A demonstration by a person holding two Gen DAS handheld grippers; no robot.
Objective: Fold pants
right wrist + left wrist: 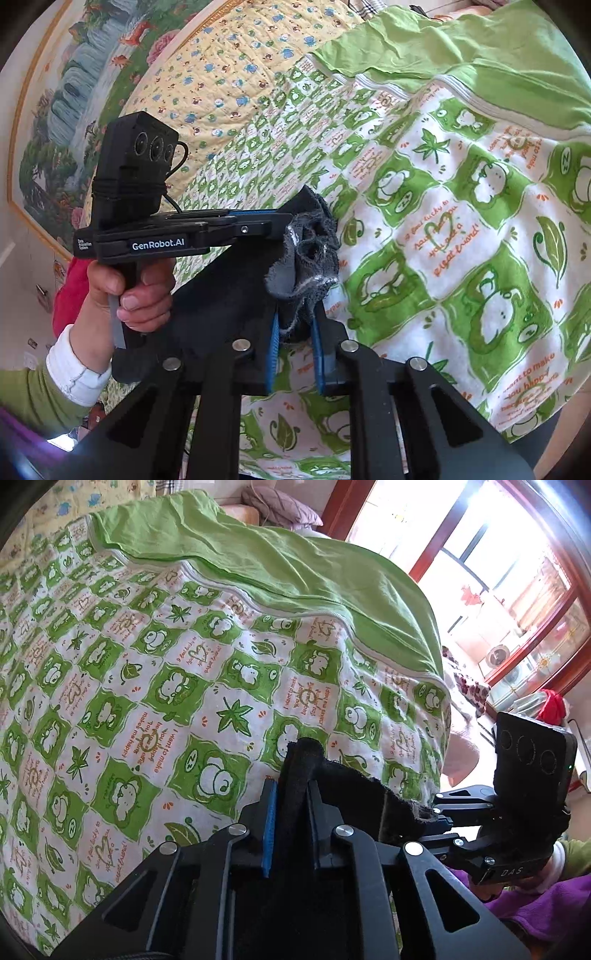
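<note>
The pants [354, 797] are dark, near-black fabric, held in the air above the bed. My left gripper [291, 775] is shut on one bunched edge of them. A stretch of the fabric runs right to my right gripper [439, 814], which pinches its other end. In the right wrist view my right gripper [295, 325] is shut on a crumpled grey-black wad of the pants [306, 254]. My left gripper [284, 221] comes in from the left there, shut on the same cloth. Most of the garment hangs hidden below the grippers.
Below lies a green-and-white frog-print quilt [177, 686] with a plain green sheet [295, 565] folded over its far side. A yellow quilt [229, 74] lies beyond. Windows and red frames [517, 590] stand at the right; a painted wall [74, 92] is at the left.
</note>
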